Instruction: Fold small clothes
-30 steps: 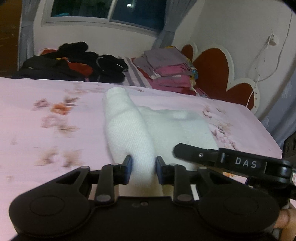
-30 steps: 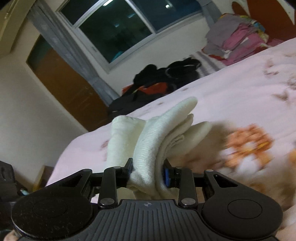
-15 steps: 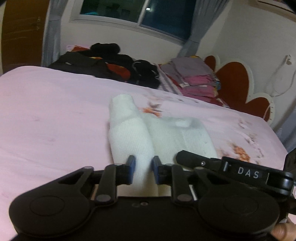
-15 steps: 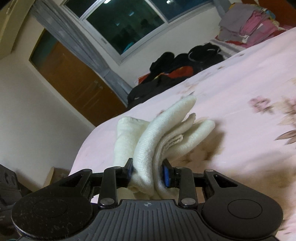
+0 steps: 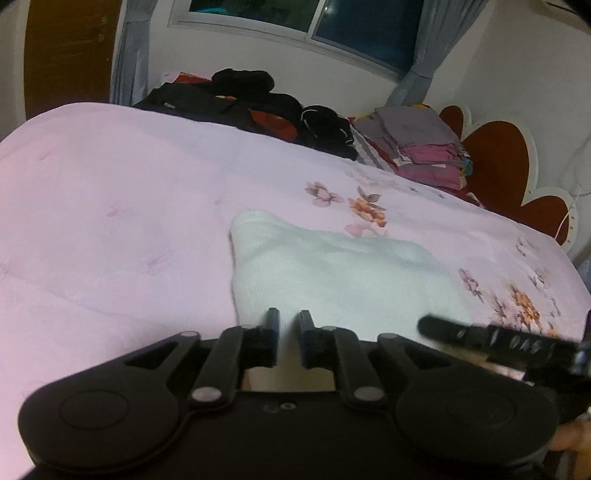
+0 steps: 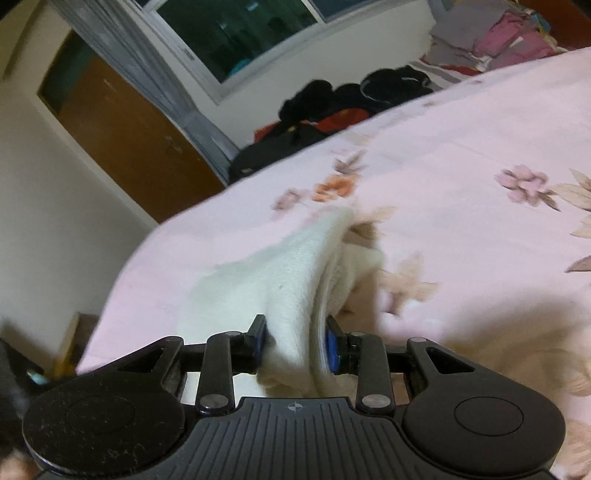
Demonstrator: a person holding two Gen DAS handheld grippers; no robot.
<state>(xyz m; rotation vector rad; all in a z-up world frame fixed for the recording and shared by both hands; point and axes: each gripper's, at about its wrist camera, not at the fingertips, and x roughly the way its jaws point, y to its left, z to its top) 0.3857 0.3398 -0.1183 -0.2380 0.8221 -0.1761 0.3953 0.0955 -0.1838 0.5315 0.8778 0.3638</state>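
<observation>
The bed (image 5: 110, 206) was the biggest thing there. It had a pink cover with small flowers printed on it, and it filled most of both views. Behind it were a white wall and a dark window (image 5: 303, 18) with grey curtains (image 5: 129, 51) at the sides. A brown door (image 6: 122, 136) stood off to one side.

At the far edge of the bed lay a heap of black clothes (image 5: 258, 107) with a bit of red showing in it. Next to that heap was a neat stack of grey and pink folded clothes (image 5: 424, 144). A red headboard (image 5: 495, 162) with round white edges stood just behind the stack.

The white knitted garment (image 5: 332, 273) lay on the pink cover, near the front edge of the bed and well apart from the heaps at the back. It was mostly spread out flat. Its near edge was held up by the two claws.

The right claw (image 6: 295, 341) was clamped on a thick bunch of the white garment (image 6: 295, 273), with folded layers squeezed between its blue pads (image 6: 334, 349). From there the cloth sloped down onto the bed.

The left claw (image 5: 288, 332) had just been closing. Its jaws were almost together, with only a thin bit of the white cloth between them at the near edge. The right claw (image 5: 491, 341) showed as a blurry black bar on the right side of the left view.
</observation>
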